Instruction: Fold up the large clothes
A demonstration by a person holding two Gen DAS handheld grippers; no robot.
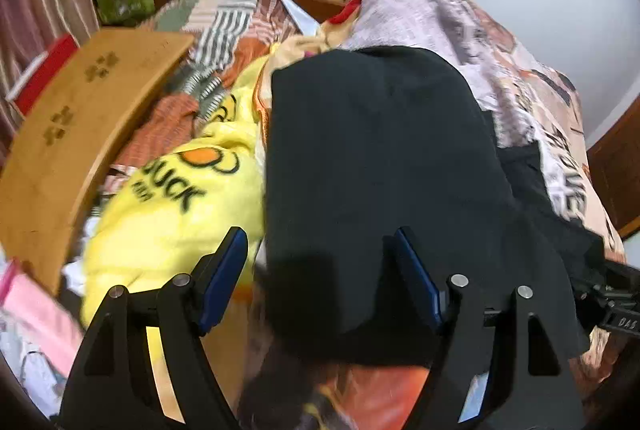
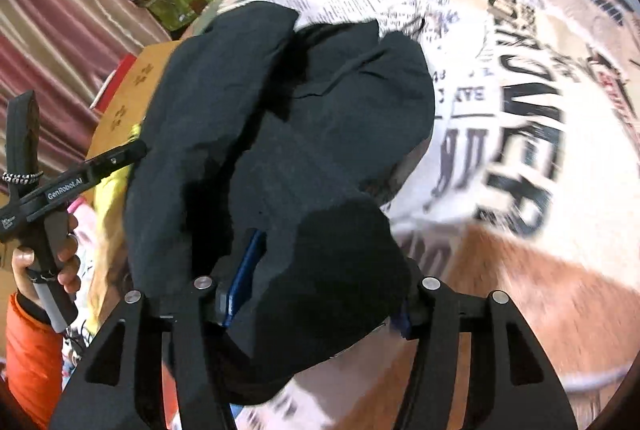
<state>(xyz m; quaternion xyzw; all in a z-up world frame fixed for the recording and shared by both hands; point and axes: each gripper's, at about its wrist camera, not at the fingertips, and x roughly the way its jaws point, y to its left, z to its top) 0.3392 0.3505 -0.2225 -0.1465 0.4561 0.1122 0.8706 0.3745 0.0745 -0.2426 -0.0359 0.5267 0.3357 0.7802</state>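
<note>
My left gripper [image 1: 320,270] stands wide, jaws empty, over the black garment [image 1: 376,158] lying on the printed bed cover [image 1: 532,86]. My right gripper [image 2: 320,270] is half open, cloth draped between. I should drop the fold squarely, edges aligned.

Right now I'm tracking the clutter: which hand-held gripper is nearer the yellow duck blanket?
Left. The left hand-held gripper hangs right beside the yellow duck blanket; the right hand-held gripper sits across the black garment.
</note>
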